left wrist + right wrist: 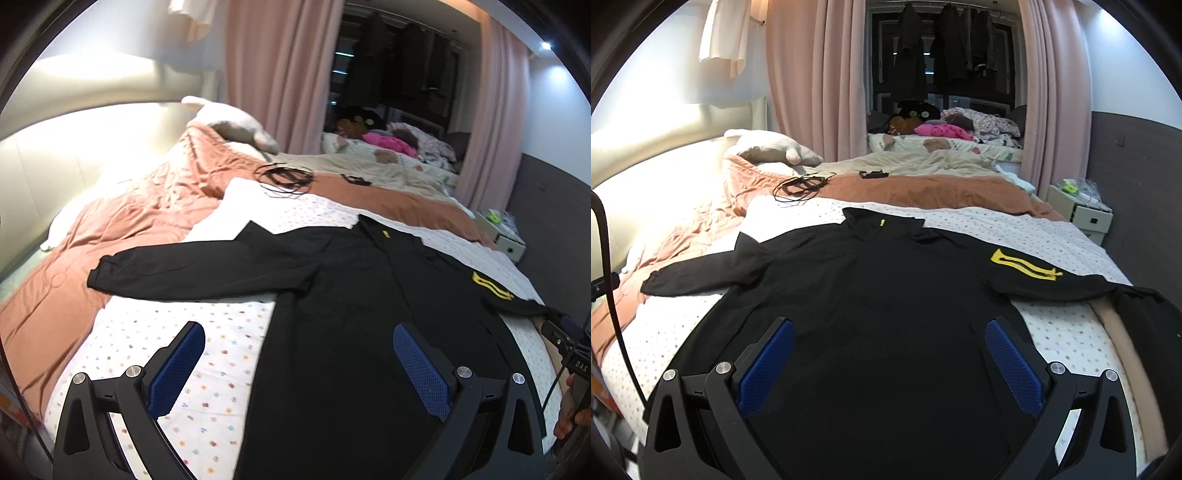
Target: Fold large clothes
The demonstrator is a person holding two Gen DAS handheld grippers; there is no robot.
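A large black jacket (pixel 369 295) lies spread flat on the dotted white sheet (pixel 207 332), collar away from me, both sleeves stretched out sideways. A yellow emblem (pixel 1021 266) marks its right sleeve. It also fills the middle of the right wrist view (pixel 886 314). My left gripper (pixel 299 354) is open and empty, hovering over the jacket's lower left edge. My right gripper (pixel 890 354) is open and empty, hovering over the jacket's lower body. The right sleeve cuff (pixel 1145 310) hangs over the bed's edge.
An orange-pink quilt (pixel 129 221) is bunched at the left and behind the jacket. A coil of black cable (pixel 801 186) and a small black object (pixel 873 174) lie beyond the collar. A white nightstand (pixel 1082 214) stands at the right. Pink curtains (pixel 812 74) hang behind.
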